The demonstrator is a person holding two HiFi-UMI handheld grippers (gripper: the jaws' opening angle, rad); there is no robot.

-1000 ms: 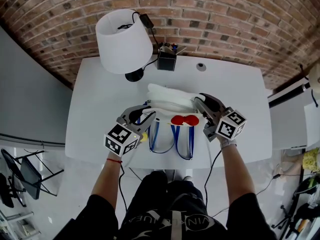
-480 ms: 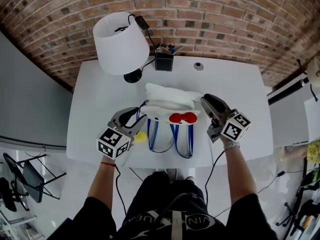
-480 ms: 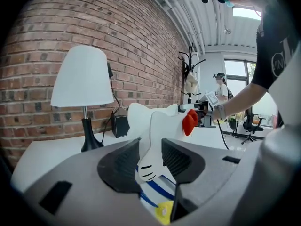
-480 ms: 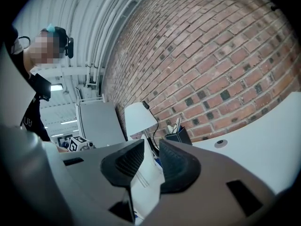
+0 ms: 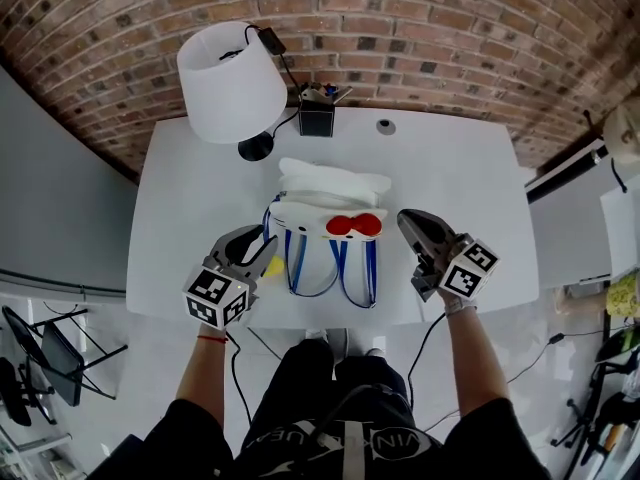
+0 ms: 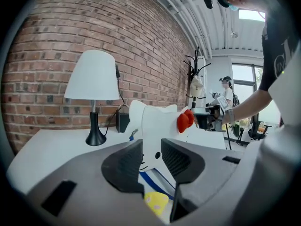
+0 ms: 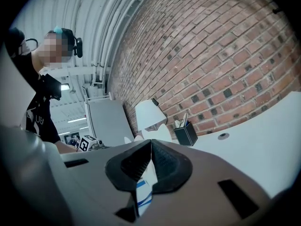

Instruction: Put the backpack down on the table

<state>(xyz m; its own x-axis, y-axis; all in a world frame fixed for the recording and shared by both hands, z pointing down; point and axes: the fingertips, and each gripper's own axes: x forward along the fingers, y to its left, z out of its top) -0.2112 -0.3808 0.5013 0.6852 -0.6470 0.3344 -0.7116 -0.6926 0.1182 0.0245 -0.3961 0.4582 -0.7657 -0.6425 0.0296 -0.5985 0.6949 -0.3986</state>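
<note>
A white cat-face backpack (image 5: 330, 213) with a red bow and blue straps lies on the white table (image 5: 460, 168), straps toward the front edge. My left gripper (image 5: 262, 250) sits just left of it, open, with nothing between the jaws. In the left gripper view the backpack (image 6: 157, 121) stands beyond the left gripper (image 6: 151, 147), and a yellow tag (image 6: 156, 202) shows below. My right gripper (image 5: 405, 220) is to the right of the backpack, clear of it. In the right gripper view the right gripper (image 7: 151, 145) has its tips together, and the backpack (image 7: 161, 133) shows behind them.
A white table lamp (image 5: 232, 80) stands at the back left, with a black pen holder (image 5: 315, 116) beside it and a small round fitting (image 5: 385, 126) in the tabletop. A brick wall runs behind. The table's front edge is right under both grippers.
Both grippers have drawn back from the backpack's sides toward the front edge. The left jaws have opened. The backpack stays on the table.
</note>
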